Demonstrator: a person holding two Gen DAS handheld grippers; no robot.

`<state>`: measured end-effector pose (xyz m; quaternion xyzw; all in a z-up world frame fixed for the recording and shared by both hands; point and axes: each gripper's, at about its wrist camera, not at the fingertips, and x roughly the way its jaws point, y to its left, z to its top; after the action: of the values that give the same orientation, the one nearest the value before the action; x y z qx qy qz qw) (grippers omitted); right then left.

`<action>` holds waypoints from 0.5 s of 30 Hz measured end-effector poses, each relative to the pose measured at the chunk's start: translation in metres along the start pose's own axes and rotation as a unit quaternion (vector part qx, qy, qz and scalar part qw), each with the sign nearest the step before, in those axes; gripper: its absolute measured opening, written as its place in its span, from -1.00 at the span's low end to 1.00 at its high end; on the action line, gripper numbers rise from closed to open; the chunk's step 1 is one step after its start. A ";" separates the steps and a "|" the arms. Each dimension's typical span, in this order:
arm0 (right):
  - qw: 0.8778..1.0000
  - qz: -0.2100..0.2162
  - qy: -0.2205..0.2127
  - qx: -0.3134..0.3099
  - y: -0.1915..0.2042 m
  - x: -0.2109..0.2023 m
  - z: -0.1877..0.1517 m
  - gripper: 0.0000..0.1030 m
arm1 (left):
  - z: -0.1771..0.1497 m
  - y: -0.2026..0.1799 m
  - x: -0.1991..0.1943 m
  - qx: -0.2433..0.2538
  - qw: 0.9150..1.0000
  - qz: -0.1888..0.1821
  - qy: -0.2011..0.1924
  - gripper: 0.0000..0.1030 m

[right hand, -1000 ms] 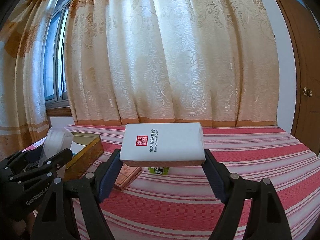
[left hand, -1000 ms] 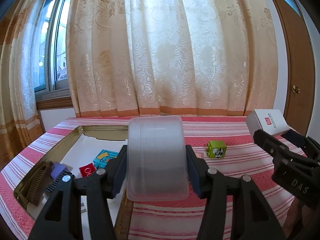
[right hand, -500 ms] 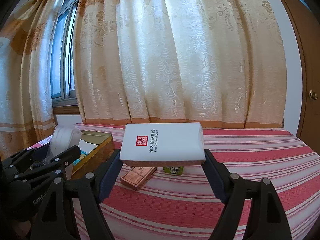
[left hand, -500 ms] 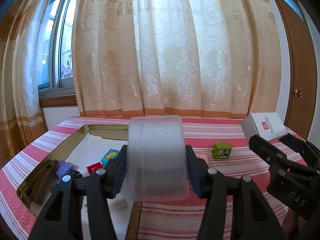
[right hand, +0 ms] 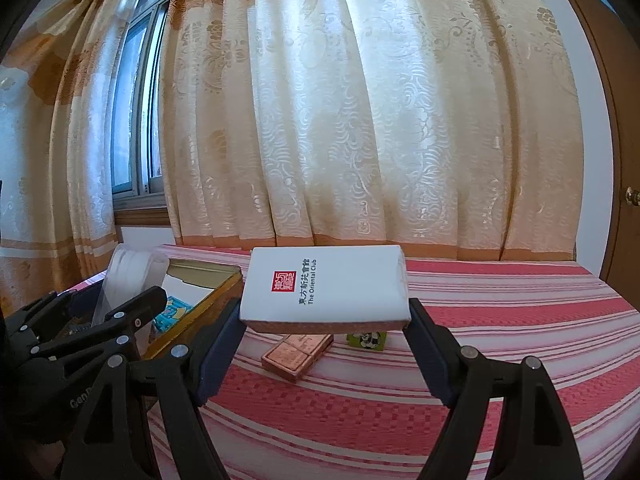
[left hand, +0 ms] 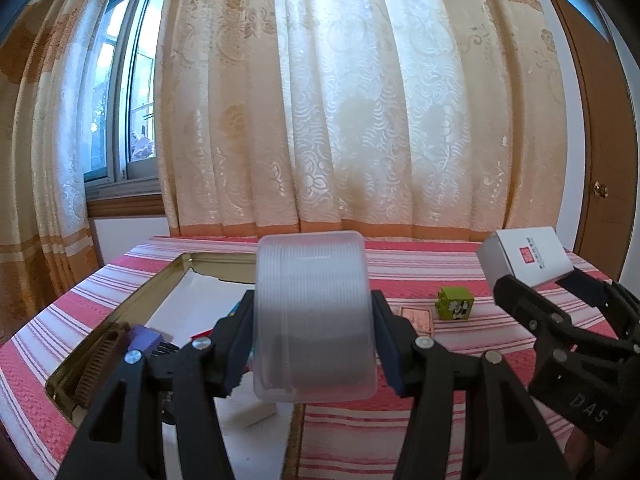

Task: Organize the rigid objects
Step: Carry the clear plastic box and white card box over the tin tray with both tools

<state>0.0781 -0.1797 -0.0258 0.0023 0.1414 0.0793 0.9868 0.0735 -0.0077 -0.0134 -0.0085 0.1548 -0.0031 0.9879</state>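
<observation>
Striped red-and-white cloth covers the counter, the largest surface in view, with a lace curtain hanging behind it at twelve o'clock. A shallow gold-rimmed tray sits at nine o'clock in the left wrist view, already holding a brown comb, a purple block and other small pieces.

The left tongs are partly closed, both pads pressing the sides of a clear ribbed plastic container, carried above the tray's near right edge. The right tongs stand wider, clamped on the ends of a white card box, held level above the cloth at the centre of their own view. A copper-coloured box and a green cube lie on the cloth just beneath it, toward six o'clock.

Both pairs point slightly downward, side by side, the right one appearing at three o'clock in the left view.

To place well, I judge the container should be lowered onto bare tray floor, clear of the comb, and freed only once it rests flat. The white box should follow into the remaining space, kept level so it does not tip against the rim.
</observation>
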 end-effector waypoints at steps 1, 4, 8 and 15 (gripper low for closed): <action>1.000 0.001 0.000 0.000 0.001 0.000 0.000 0.57 | 0.000 0.002 0.000 -0.001 1.000 0.001 0.000 0.06; 1.000 0.003 0.001 -0.002 0.002 0.001 0.000 0.57 | 0.000 0.006 0.001 -0.004 1.000 0.004 0.000 0.06; 1.000 0.005 0.001 -0.003 0.005 0.002 0.000 0.57 | 0.000 0.012 0.000 -0.006 1.000 0.008 -0.001 0.06; 1.000 0.011 0.001 -0.007 0.013 0.002 -0.001 0.57 | 0.000 0.020 0.000 -0.010 1.000 0.015 -0.004 0.06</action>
<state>0.0776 -0.1668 -0.0265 -0.0035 0.1417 0.0917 0.9856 0.0733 0.0125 -0.0135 -0.0162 0.1506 0.0130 0.9884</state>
